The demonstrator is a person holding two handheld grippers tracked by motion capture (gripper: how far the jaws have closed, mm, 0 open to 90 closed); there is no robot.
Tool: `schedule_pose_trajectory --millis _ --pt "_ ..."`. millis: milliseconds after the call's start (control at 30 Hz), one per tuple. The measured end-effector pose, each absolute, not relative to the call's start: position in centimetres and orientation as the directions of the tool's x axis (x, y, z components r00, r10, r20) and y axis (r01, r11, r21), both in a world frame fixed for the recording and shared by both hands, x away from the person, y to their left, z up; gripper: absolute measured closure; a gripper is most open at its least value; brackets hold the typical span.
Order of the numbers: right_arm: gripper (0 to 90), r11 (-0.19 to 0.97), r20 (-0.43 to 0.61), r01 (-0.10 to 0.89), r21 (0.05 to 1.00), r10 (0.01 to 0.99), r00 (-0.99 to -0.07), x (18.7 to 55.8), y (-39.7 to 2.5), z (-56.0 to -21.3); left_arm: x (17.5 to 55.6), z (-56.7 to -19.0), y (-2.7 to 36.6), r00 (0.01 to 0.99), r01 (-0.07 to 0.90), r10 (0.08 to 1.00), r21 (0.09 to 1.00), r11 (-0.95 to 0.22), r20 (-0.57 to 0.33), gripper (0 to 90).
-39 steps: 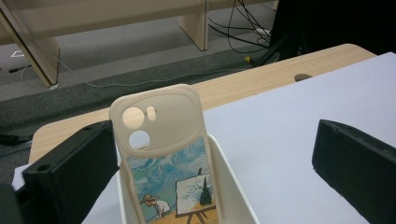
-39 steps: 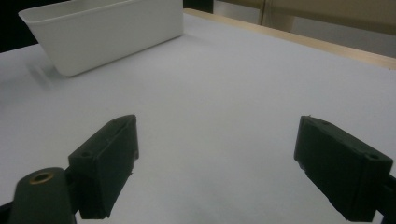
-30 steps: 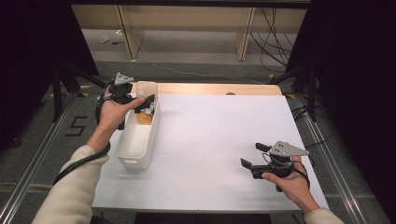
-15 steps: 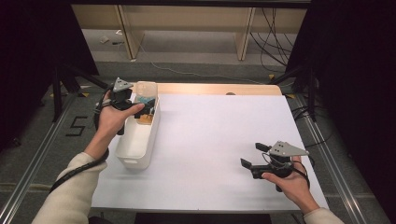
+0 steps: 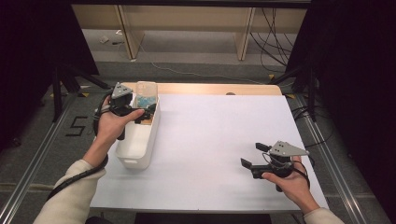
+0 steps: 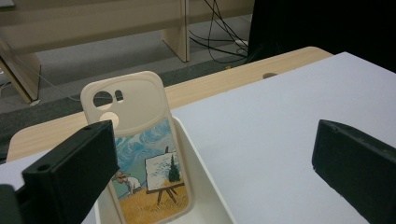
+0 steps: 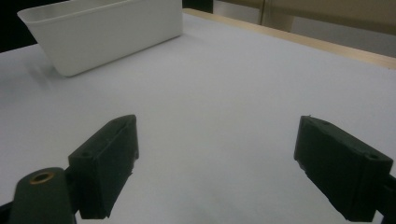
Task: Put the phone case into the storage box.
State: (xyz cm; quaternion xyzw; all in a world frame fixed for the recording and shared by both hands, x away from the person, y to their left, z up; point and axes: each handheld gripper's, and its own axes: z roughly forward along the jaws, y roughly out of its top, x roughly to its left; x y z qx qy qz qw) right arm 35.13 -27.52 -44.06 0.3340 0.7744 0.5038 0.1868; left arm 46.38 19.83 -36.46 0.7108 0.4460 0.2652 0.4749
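Observation:
A cream phone case printed with a painting of a painter at an easel stands upright, leaning at the far end of a white plastic bin. In the high view the case pokes up above the bin at the table's left side. My left gripper hovers over the bin just short of the case, jaws wide open; its left jaw covers the case's lower left corner without touching it. My right gripper rests open and empty low over the white tabletop at the front right.
The white table surface stretches between the two grippers, with a wooden strip along its far edge. The bin lies far ahead of the right gripper. Beyond the table are floor cables and wooden furniture legs.
My left hand and gripper have drawn back a little toward the person, away from the case, which stays standing in the bin. The right gripper has not moved.

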Motion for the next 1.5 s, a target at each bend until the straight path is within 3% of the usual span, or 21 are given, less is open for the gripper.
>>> schedule_pose_trajectory --millis 1500 --pt "14.7 0.265 0.047 0.330 0.906 0.712 -0.700 35.3 -27.7 -44.0 39.6 -39.8 19.1 0.554 0.320 0.830 0.938 -0.132 -0.072 0.0"
